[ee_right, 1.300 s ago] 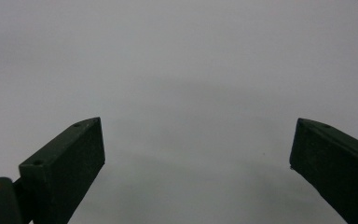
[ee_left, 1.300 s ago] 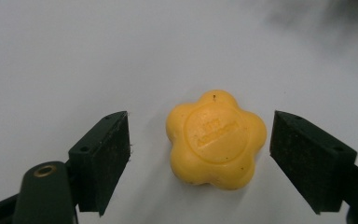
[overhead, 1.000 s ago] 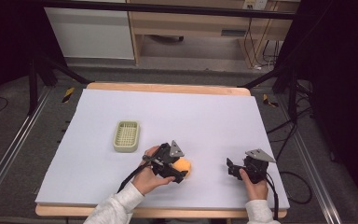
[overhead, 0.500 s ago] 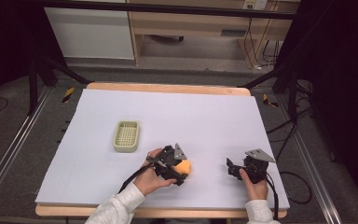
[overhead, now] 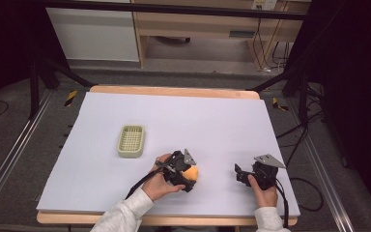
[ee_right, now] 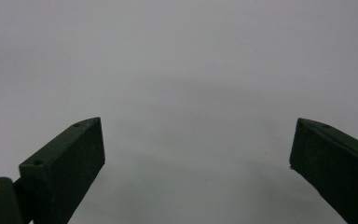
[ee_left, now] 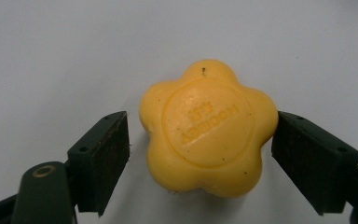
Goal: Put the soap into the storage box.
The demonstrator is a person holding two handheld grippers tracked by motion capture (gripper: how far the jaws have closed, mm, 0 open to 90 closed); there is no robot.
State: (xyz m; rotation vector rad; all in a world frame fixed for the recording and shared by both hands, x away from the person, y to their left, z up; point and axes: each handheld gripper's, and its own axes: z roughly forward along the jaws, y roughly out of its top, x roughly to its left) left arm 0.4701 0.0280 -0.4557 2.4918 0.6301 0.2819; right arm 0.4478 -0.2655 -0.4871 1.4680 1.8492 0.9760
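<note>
The left gripper (overhead: 186, 175) sits at the lower centre of the high view, low over the white table sheet (overhead: 212, 121), with the person's left hand (overhead: 160, 182) wrapped around its body. Its jaws stand apart on either side of a yellow flower-shaped soap (overhead: 191, 173). In the left gripper view the soap (ee_left: 208, 128) lies at the middle of the frame, flat on the sheet, its round embossed face turned up. The right-hand jaw meets the soap's edge or stands just beside it; I cannot tell whether they touch. The left-hand jaw is clearly apart from the soap, with a strip of sheet visible between them. The gripper (ee_left: 200, 140) is therefore partly open and has no firm hold on the soap.

The right gripper (overhead: 246, 175) rests at the lower right of the high view, held by the right hand (overhead: 263, 191), well apart from the soap. In the right gripper view its jaws stand wide open at the lower left and lower right corners, with bare sheet between them; the gripper (ee_right: 198, 149) holds nothing.

A pale green basket (overhead: 131, 141) stands on the sheet at the left of centre in the high view, above and to the left of the left gripper and apart from it. Its inside shows a grid floor.
</note>
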